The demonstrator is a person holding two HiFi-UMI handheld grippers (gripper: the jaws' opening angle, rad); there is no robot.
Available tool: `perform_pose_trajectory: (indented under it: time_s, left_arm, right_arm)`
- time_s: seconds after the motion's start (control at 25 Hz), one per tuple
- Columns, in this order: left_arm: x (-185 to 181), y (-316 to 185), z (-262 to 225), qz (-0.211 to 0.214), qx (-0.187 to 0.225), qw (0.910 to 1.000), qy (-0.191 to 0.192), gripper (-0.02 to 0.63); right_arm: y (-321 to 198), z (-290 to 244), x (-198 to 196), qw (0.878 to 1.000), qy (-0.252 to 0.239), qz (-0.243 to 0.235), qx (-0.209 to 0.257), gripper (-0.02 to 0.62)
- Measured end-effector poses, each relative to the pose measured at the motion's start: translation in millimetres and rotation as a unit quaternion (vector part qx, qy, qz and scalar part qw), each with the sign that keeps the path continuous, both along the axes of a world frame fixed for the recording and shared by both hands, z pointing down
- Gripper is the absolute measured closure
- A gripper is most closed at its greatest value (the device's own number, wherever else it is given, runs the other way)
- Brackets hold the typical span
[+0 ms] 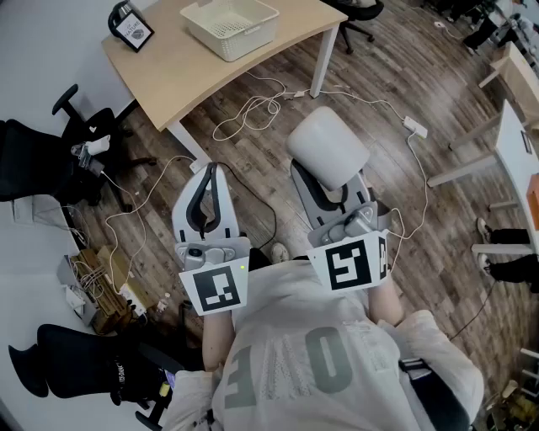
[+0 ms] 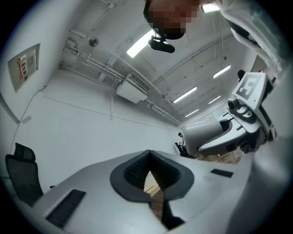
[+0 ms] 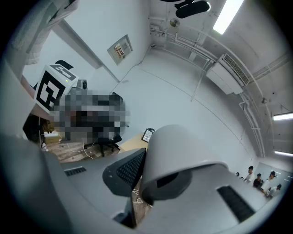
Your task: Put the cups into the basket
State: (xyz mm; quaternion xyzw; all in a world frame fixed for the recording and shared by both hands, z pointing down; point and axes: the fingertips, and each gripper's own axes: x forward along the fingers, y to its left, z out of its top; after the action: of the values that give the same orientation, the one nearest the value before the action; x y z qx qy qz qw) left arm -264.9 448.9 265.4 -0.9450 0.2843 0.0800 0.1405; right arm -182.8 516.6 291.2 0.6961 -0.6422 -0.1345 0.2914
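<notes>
A white cup (image 1: 328, 148) lies on its side between the jaws of my right gripper (image 1: 330, 177), which is shut on it. The right gripper view shows the same cup (image 3: 176, 155) filling the space between the pads of that gripper (image 3: 149, 180). My left gripper (image 1: 210, 174) is held beside it, shut with nothing between its fingers; in the left gripper view (image 2: 150, 172) only a thin slit shows between the dark pads. Both grippers are held close to the person's chest. The white slotted basket (image 1: 230, 26) stands on the wooden table (image 1: 181, 76) far ahead.
A small framed sign (image 1: 130, 27) stands at the table's left end. Cables (image 1: 253, 109) trail over the wooden floor between me and the table. Black office chairs (image 1: 80, 139) are at the left, and other desks (image 1: 518, 126) at the right.
</notes>
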Motion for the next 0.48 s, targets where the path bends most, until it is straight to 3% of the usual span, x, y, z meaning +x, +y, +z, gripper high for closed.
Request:
perform_pose_trajectory:
  time_s: [0.48]
  left_arm:
    - [9,-14,2,0.000,-0.008,0.9999,-0.006,0.603]
  right_arm:
    - [-14,-2,8,1.000,0.002,0.002,0.003,0.563]
